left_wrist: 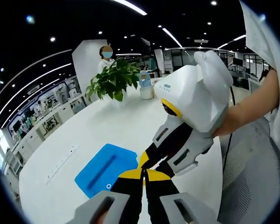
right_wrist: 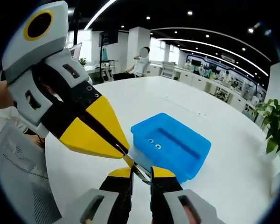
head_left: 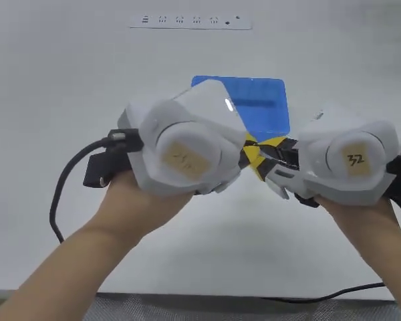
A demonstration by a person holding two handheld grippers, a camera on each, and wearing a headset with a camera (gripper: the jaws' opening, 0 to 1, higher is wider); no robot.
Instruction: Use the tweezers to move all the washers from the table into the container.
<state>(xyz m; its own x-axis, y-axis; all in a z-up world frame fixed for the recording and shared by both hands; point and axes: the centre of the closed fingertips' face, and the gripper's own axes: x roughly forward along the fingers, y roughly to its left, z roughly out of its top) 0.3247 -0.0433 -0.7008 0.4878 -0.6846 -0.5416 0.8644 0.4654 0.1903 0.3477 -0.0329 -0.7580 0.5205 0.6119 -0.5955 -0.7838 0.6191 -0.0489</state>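
Holding: the left gripper (left_wrist: 143, 176) and the right gripper (right_wrist: 141, 173) both grip the tweezers (right_wrist: 130, 161), one at each end.
Left gripper: its yellow jaws are pressed tight together. The thin metal tweezers stick out from their tip.
Right gripper: its jaws sit close on both sides of the other end of the tweezers and pinch it.
Place of the grippers: they are up in the air over the white table (head_left: 207, 247), near the person. The left gripper is on the left and the right gripper is on the right. Their tips meet in the middle.
Hands: a hand (head_left: 137, 200) holds each gripper from below.
Container: the blue container (right_wrist: 191, 149) is flat and low. It sits on the table just past the gripper tips, on the far side.
Washers: two small washers (right_wrist: 150, 141) lie side by side on the blue top of the container, near its edge closest to the grippers.
Socket strip: a white socket strip (head_left: 190, 22) lies at the far side of the table, well apart from the container.
Cable: a black cable (head_left: 67, 180) hangs from the left gripper toward the near left.
Far away: a green plant (left_wrist: 113, 80) stands at the far end of the table, with a person (left_wrist: 106, 63) behind it.
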